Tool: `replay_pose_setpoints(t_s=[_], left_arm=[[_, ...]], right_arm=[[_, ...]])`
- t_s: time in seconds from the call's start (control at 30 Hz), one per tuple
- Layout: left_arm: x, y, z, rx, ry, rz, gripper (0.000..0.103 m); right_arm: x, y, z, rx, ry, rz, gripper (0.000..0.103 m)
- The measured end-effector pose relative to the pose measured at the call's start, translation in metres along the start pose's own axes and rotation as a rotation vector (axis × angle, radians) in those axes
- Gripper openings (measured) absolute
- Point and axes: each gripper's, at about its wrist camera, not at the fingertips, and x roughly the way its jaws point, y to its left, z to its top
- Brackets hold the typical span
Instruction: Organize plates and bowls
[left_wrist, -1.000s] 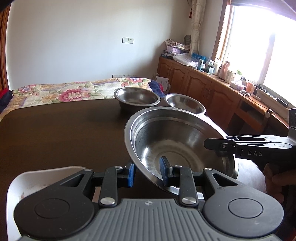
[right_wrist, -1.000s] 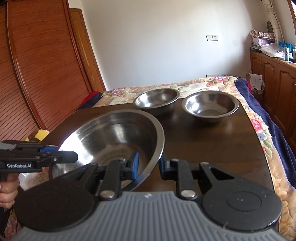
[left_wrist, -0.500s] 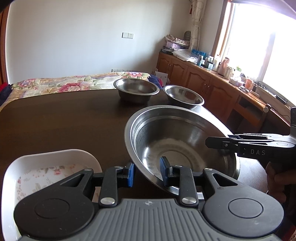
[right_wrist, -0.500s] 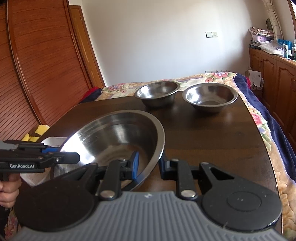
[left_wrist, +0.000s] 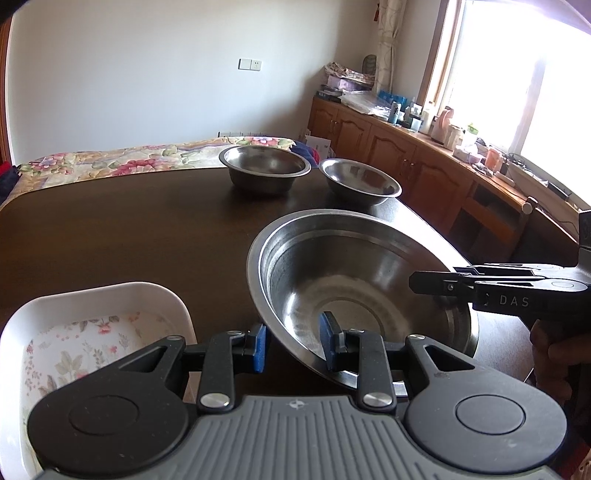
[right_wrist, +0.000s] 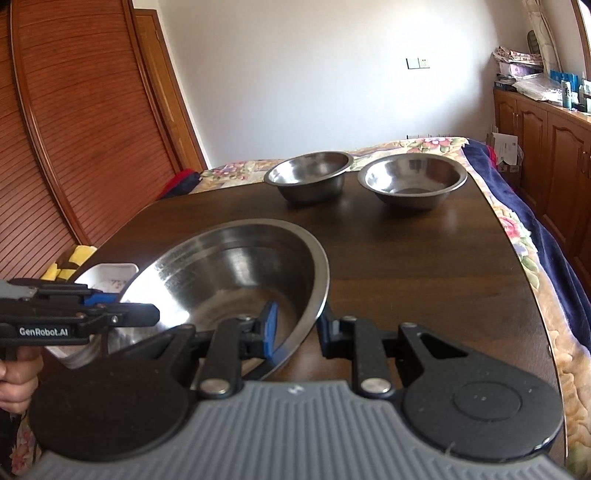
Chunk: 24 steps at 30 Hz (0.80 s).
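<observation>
**Both grippers on the big steel basin**

My left gripper has its blue pads clamped on the near rim of the large steel basin, one pad inside, one outside. My right gripper pinches the opposite rim the same way. The basin is wide, shiny, faintly scuffed inside, tilted above the dark wooden table. Two smaller steel bowls sit side by side at the table's far end. A white floral dish lies beside my left gripper. I read "DAS" and "GenRobot.AI" on the gripper bodies.
</observation>
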Motion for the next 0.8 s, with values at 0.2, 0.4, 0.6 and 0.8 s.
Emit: replay_pose_setpoints(t_s=[0.2, 0.4, 0.6, 0.8], left_arm=[[-0.001, -0.001, -0.001, 0.002, 0.0, 0.0, 0.031], [-0.001, 0.001, -0.003, -0.002, -0.004, -0.003, 0.032], [-0.003, 0.004, -0.002, -0.006, -0.005, 0.007, 0.044], [-0.011, 0.012, 0.009, -0.016, -0.036, 0.029, 0.051]], right_arm=[[0.001, 0.001, 0.0, -0.002, -0.001, 0.001, 0.025], [0.001, 0.001, 0.001, -0.002, -0.003, 0.005, 0.026], [-0.004, -0.002, 0.004, 0.001, -0.021, 0.001, 0.029], [-0.014, -0.008, 0.017, -0.016, -0.065, -0.024, 0.031]])
